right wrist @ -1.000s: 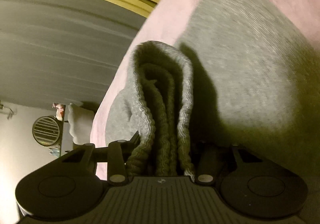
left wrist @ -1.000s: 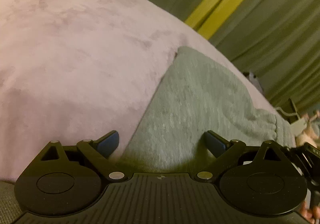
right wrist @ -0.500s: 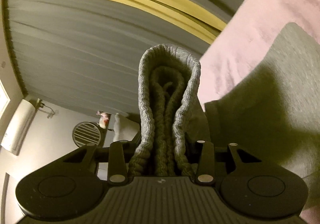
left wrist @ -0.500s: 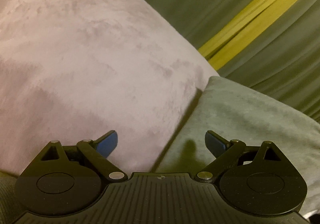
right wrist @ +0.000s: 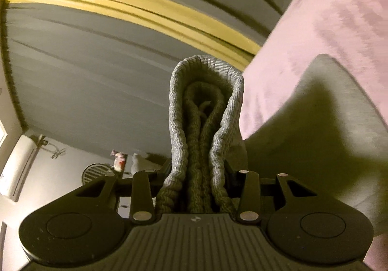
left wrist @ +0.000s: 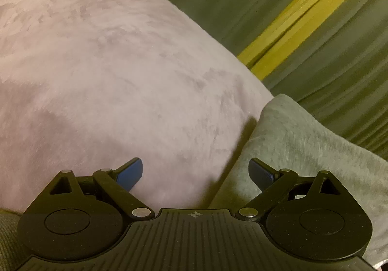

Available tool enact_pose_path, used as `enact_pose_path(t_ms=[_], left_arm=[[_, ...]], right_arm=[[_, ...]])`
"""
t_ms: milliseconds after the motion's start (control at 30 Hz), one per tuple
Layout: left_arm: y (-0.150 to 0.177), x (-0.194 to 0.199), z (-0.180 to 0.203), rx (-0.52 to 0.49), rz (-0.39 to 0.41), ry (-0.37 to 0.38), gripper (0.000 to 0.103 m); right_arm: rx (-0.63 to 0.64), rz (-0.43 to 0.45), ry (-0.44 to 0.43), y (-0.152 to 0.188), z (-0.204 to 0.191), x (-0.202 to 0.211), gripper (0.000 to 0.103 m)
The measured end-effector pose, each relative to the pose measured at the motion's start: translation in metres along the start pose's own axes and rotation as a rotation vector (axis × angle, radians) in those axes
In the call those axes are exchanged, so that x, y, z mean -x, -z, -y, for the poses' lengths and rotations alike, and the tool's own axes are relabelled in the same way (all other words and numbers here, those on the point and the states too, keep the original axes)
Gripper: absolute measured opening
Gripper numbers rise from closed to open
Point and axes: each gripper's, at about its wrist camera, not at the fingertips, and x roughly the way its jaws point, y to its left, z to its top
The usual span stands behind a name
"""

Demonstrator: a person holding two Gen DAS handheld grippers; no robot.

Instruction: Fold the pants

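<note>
- The pants point(right wrist: 334, 125) are grey knit and lie on a pink blanket point(left wrist: 109, 77). In the right wrist view their flat part fills the right side of the frame, while a bunched ribbed end point(right wrist: 206, 125), likely the waistband or stacked cuffs, stands up in the centre.
- The right gripper point(right wrist: 201, 174) has its jaws drawn in narrow on that ribbed end. Several layers are pinched together and held up off the blanket, against the backdrop of the curtain.
- In the left wrist view the pants point(left wrist: 315, 154) show at the lower right as a smooth panel with a neat corner, its edge lying along the blanket.
- The left gripper point(left wrist: 196, 171) has its jaws wide apart with nothing between them. One blue pad point(left wrist: 129, 171) hangs over the blanket, the other over the edge of the pants.
- Judged from this, the task is partway through: the layers seem already stacked lengthwise, and the held end probably has yet to be carried over and laid down for a crosswise fold, then smoothed. How many folds are left cannot be told.
- Around them, a grey-green curtain point(right wrist: 97, 77) with a yellow stripe point(right wrist: 145, 11) fills the upper left of the right view and the upper right of the left view.
- At the lower left of the right view stand a round vent point(right wrist: 94, 174) and some small items, too small to name.
- Nothing lies on the blanket where the fold would go; the main risk seems to be the layers slipping apart.
</note>
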Motion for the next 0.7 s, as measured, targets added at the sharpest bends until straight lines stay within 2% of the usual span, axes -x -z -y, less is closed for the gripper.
enact_pose_path(t_ms=[333, 367, 400, 433, 467, 500, 533, 567, 667, 700], left_arm=[[0.003, -0.005, 0.005, -0.036, -0.013, -0.022, 0.098], [0.003, -0.006, 0.006, -0.041, -0.018, -0.024, 0.098], [0.004, -0.007, 0.007, -0.049, -0.024, -0.027, 0.098], [0.005, -0.008, 0.008, -0.057, -0.028, -0.028, 0.098], [0.006, -0.009, 0.010, -0.071, -0.033, -0.026, 0.098], [0.007, -0.010, 0.012, -0.085, -0.036, -0.025, 0.098], [0.008, -0.011, 0.015, -0.104, -0.038, -0.026, 0.098], [0.010, -0.012, 0.018, -0.128, -0.038, -0.027, 0.098], [0.015, -0.015, 0.028, -0.201, -0.052, -0.029, 0.098], [0.017, -0.017, 0.032, -0.222, -0.061, -0.029, 0.098]], right_arm=[[0.071, -0.008, 0.131, -0.001, 0.018, 0.002, 0.039], [0.086, -0.016, 0.161, -0.003, 0.021, 0.003, 0.042], [0.116, -0.017, 0.229, -0.005, 0.021, 0.002, 0.052], [0.158, 0.004, 0.325, -0.006, 0.024, 0.004, 0.057], [0.200, 0.032, 0.423, -0.007, 0.023, 0.005, 0.067], [0.242, 0.058, 0.503, -0.008, 0.022, 0.007, 0.071], [0.273, 0.074, 0.537, -0.008, 0.021, 0.009, 0.071], [0.294, 0.079, 0.540, -0.007, 0.020, 0.010, 0.073], [0.344, 0.046, 0.499, 0.002, 0.017, 0.008, 0.088], [0.370, 0.034, 0.497, 0.007, 0.016, 0.005, 0.088]])
